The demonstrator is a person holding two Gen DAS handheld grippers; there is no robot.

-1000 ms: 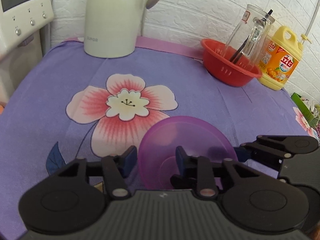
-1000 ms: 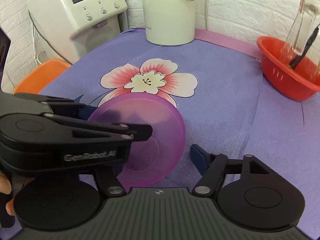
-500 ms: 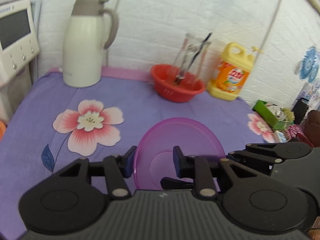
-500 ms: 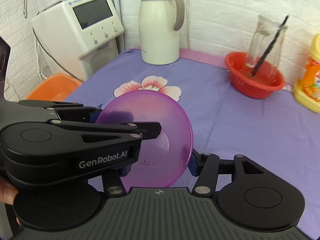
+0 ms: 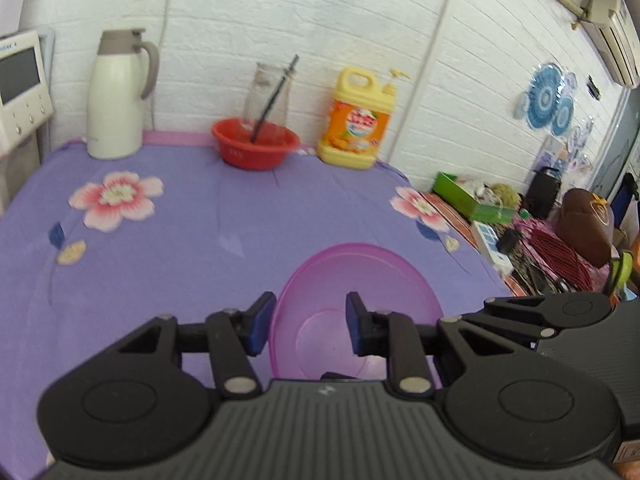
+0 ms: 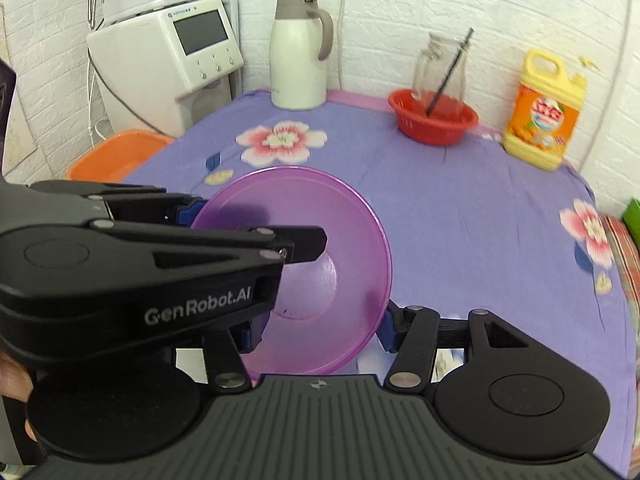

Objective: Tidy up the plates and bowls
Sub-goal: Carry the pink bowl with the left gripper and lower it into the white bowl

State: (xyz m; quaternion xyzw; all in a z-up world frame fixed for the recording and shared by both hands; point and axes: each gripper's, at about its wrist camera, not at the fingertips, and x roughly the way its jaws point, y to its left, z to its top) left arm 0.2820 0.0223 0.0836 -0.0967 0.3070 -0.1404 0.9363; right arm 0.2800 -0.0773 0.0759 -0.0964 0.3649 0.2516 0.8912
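Observation:
A translucent purple bowl (image 5: 356, 304) is held tilted above the purple flowered tablecloth (image 5: 200, 248). My left gripper (image 5: 308, 322) straddles its left rim, one pad outside and one inside, with a wide gap between the pads. My right gripper (image 6: 320, 330) straddles the bowl (image 6: 320, 248) near its lower edge, one pad at each side of the wall. The left gripper's body crosses the left of the right wrist view and hides part of the bowl. Whether either pair of pads presses the rim is unclear.
At the back stand a white thermos jug (image 5: 118, 96), a red basket (image 5: 256, 142) with a glass jar (image 5: 268, 92), and a yellow detergent bottle (image 5: 358, 120). A white appliance (image 6: 168, 52) and an orange tub (image 6: 116, 152) are at the left. Clutter (image 5: 540, 232) lies past the right edge.
Both grippers and the purple bowl have risen and pulled back from the table. The view has widened. The bowl has moved toward the right side of the cloth.

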